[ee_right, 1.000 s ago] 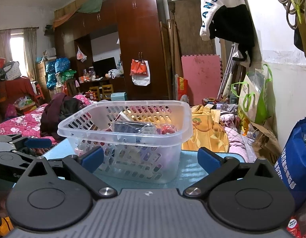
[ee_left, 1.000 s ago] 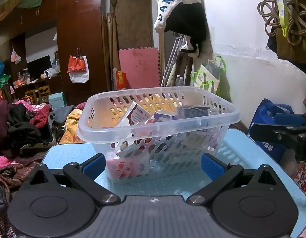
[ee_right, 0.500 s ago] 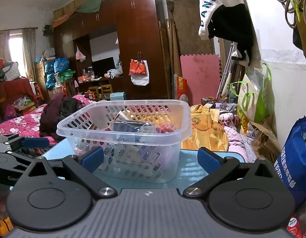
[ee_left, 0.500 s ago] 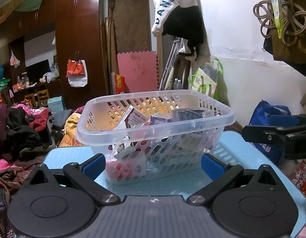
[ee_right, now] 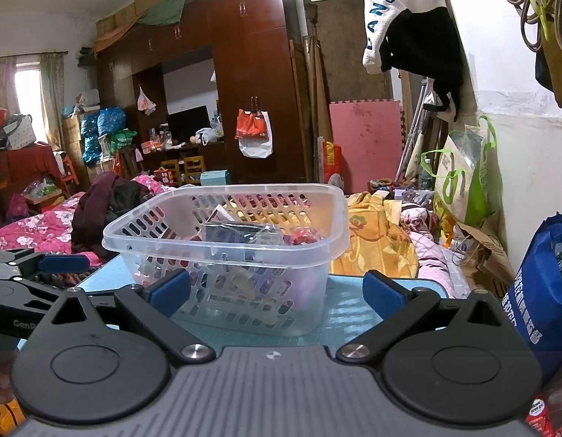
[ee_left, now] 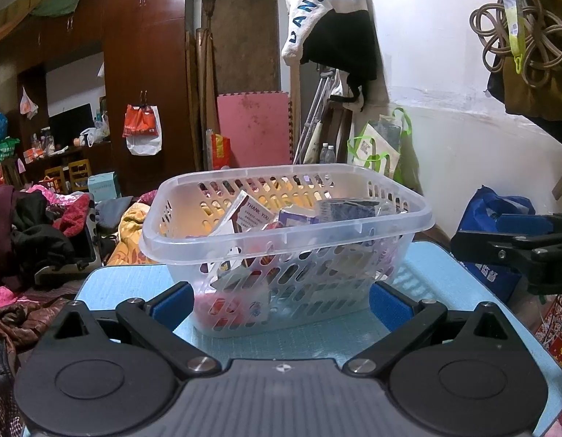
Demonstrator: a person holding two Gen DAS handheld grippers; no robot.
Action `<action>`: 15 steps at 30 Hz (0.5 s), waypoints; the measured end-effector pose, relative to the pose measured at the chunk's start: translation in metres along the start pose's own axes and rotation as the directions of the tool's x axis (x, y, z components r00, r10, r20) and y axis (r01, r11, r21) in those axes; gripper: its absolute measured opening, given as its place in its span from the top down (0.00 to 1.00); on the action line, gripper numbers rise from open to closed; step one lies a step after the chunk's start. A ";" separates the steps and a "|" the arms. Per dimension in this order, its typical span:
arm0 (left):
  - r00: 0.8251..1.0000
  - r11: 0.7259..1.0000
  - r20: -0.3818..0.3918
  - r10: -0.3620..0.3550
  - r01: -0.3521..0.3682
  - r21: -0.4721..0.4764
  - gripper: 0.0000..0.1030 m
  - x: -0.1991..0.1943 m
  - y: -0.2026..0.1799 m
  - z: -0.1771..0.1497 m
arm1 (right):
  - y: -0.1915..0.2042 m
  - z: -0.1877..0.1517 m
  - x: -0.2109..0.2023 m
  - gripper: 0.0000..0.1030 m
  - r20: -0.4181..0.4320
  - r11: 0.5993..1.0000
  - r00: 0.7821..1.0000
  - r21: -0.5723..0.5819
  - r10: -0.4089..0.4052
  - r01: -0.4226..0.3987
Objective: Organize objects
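A clear slotted plastic basket (ee_left: 286,235) stands on a light blue table (ee_left: 113,280). It holds several small boxes, cards and packets, one a white card (ee_left: 250,215) printed "THANK YOU". My left gripper (ee_left: 281,304) is open and empty, just in front of the basket. My right gripper (ee_right: 277,291) is open and empty, low over the table near the basket (ee_right: 226,244), which sits left of centre in its view. Each gripper shows at the edge of the other's view, the right one (ee_left: 514,244) and the left one (ee_right: 33,273).
A blue bag (ee_right: 543,291) stands right of the table by the white wall. A bed with heaped clothes and blankets (ee_right: 62,218) lies behind and left. Dark wooden wardrobes (ee_right: 251,83) line the back. Bags and cords hang on the right wall (ee_left: 517,36).
Both grippers have stayed open and almost still. The left view has shifted slightly, so the basket sits a little lower and the right gripper shows a bit further in.
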State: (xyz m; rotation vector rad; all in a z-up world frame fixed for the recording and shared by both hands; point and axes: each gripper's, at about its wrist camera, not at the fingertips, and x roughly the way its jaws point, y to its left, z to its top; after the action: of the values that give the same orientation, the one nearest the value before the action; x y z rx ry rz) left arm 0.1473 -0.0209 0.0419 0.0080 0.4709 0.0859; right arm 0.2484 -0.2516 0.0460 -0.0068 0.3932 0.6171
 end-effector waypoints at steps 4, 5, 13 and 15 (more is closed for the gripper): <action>1.000 1.000 0.000 -0.001 0.001 -0.002 0.00 0.000 0.000 0.000 | -0.001 0.000 0.000 0.00 -0.003 1.000 1.000 0.000 0.001 -0.001; 1.000 1.000 0.000 0.000 0.000 -0.001 0.00 0.000 0.000 0.000 | -0.001 0.000 0.001 0.00 -0.004 1.000 1.000 0.000 0.002 -0.002; 1.000 1.000 -0.004 -0.001 0.001 -0.008 0.00 0.001 0.000 0.000 | -0.002 -0.001 0.001 0.00 0.002 1.000 1.000 -0.004 0.002 -0.001; 1.000 1.000 -0.006 -0.002 0.002 -0.009 0.00 0.002 0.000 0.000 | -0.002 -0.001 0.001 0.00 0.001 1.000 1.000 -0.003 0.003 -0.003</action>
State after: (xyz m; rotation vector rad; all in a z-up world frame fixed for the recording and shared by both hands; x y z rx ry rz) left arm 0.1491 -0.0208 0.0408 -0.0020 0.4763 0.0864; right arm 0.2499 -0.2526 0.0448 -0.0087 0.3916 0.6207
